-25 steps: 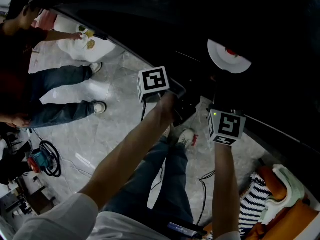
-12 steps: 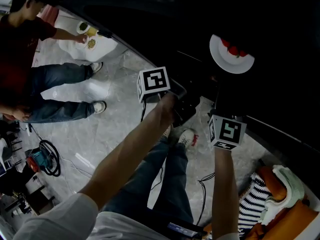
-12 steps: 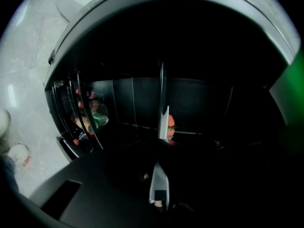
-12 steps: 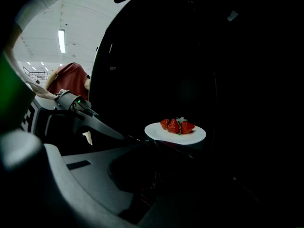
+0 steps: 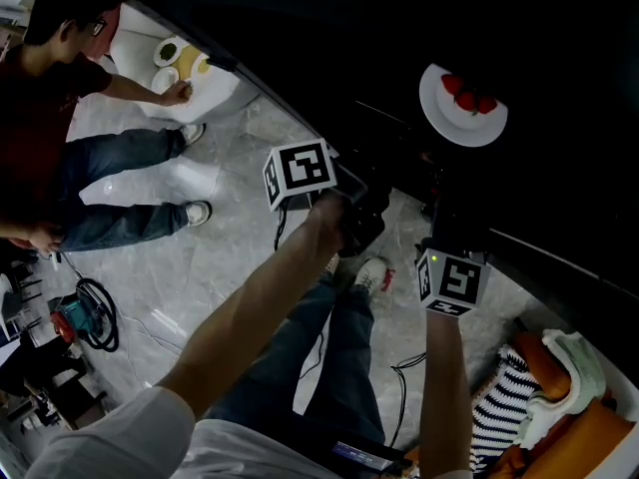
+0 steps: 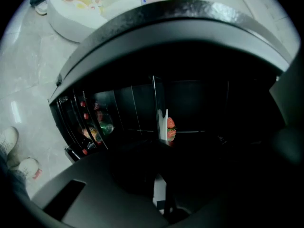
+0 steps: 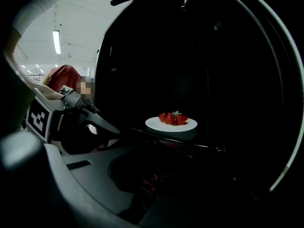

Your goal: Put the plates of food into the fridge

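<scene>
A white plate with three strawberries stands alone on a shelf inside the dark fridge. In the right gripper view the plate rests on a glass shelf ahead of the jaws, with nothing touching it. My right gripper hovers below the plate, short of it. My left gripper is at the fridge's lower front edge, left of the right one. The left gripper view shows the plate edge-on. Both pairs of jaws are lost in the dark.
Door racks with bottles hang at the left of the fridge opening. A person in a red shirt stands at a white round table with more dishes, far left. Cables and a tool lie on the marble floor. An orange seat is at bottom right.
My right gripper has drawn back down, away from the plate, which now shows whole with its strawberries. My left gripper shifted slightly left. The person at the table moved a hand.
</scene>
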A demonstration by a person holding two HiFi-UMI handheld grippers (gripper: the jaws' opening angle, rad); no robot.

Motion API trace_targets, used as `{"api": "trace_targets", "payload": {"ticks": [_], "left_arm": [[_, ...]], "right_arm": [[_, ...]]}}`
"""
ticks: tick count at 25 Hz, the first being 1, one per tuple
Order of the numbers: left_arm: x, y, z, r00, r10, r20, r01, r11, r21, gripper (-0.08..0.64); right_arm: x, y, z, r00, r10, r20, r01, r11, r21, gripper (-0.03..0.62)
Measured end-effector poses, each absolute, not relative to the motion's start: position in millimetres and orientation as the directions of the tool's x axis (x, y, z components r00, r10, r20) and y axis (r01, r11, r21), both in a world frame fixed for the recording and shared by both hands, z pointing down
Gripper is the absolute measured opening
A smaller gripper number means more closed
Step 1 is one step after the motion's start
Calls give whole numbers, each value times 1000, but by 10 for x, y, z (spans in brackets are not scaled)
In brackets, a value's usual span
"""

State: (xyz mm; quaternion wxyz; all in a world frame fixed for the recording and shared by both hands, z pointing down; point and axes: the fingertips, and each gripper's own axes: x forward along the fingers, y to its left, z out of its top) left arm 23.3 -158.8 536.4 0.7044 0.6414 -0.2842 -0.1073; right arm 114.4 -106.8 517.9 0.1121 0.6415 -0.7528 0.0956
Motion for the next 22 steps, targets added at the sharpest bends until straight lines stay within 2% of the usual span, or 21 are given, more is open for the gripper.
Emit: {"api": "trace_targets", "payload": {"ticks": [3, 6, 11, 22], "left_arm": [[178, -1562, 5334, 811, -515, 277, -259, 109, 960, 5], [144, -1555, 5208, 807, -514, 292, -357, -30, 934, 5], [27, -1572, 5034, 781, -560, 274, -438, -180, 881, 5], [-184, -1358, 4709, 747, -623, 231, -536, -358, 765, 5]], "right_arm": [[1163, -1009, 5175, -139, -945, 297, -990, 143, -8, 9], [1155, -973, 5147, -134, -945, 297, -991, 137, -11, 9], [1139, -933, 5073, -130, -948, 291, -991, 129, -20, 9], [1234, -671, 4838, -101, -949, 299, -994, 87, -60, 9]]}}
